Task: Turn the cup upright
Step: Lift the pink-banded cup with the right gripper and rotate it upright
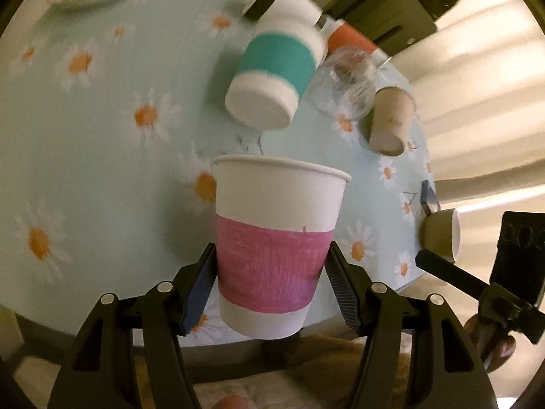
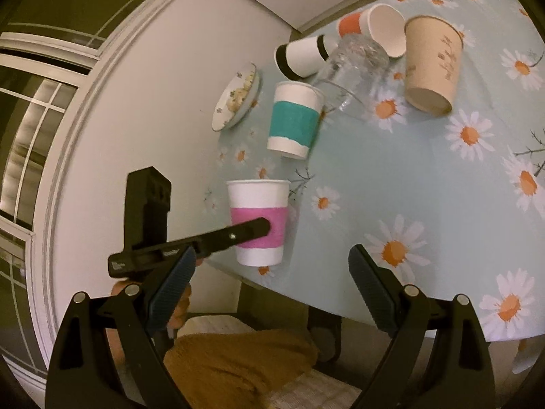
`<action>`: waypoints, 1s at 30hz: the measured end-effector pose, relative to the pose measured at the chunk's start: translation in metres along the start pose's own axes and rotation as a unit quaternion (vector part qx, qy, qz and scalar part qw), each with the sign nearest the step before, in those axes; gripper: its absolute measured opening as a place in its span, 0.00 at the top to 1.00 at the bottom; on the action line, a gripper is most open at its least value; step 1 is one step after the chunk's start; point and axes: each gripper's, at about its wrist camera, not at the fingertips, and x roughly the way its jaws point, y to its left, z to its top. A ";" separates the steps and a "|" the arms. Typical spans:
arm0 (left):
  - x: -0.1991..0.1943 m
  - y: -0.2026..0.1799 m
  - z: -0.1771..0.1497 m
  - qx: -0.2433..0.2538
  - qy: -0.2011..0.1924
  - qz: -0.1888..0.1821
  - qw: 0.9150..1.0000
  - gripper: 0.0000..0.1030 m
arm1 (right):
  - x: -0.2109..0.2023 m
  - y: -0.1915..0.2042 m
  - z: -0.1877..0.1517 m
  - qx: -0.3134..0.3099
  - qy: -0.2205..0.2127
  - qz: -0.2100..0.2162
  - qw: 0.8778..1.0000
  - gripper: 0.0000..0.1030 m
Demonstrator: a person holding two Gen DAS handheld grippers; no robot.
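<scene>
My left gripper is shut on a white paper cup with a pink band, rim up, held just above the near edge of the daisy-print table. The right wrist view shows the same cup upright with the left gripper's finger across its band. My right gripper is open and empty, off the table's near edge, to the right of the cup.
A teal-banded cup, a black-banded cup, an orange-banded cup, a brown cup and a clear glass lie on their sides. A plate of food sits at the far edge. A small bowl is at the right edge.
</scene>
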 end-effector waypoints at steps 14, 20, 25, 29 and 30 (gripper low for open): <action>0.015 -0.012 -0.004 0.008 0.003 0.028 1.000 0.32 | 0.003 -0.009 0.004 0.016 0.007 -0.008 1.000 0.12; 0.010 -0.015 -0.006 0.024 0.004 0.030 0.999 0.32 | 0.008 -0.010 0.005 0.016 0.012 -0.012 1.000 0.12; 0.002 -0.019 -0.008 0.031 0.001 0.029 0.999 0.32 | 0.014 -0.010 0.007 0.017 0.016 -0.014 1.000 0.12; -0.006 -0.019 -0.012 0.039 -0.003 0.024 0.999 0.32 | 0.025 -0.009 0.011 0.019 0.025 -0.013 0.999 0.12; -0.009 -0.018 -0.014 0.040 -0.006 0.020 0.999 0.32 | 0.032 -0.009 0.012 0.019 0.031 -0.014 0.999 0.12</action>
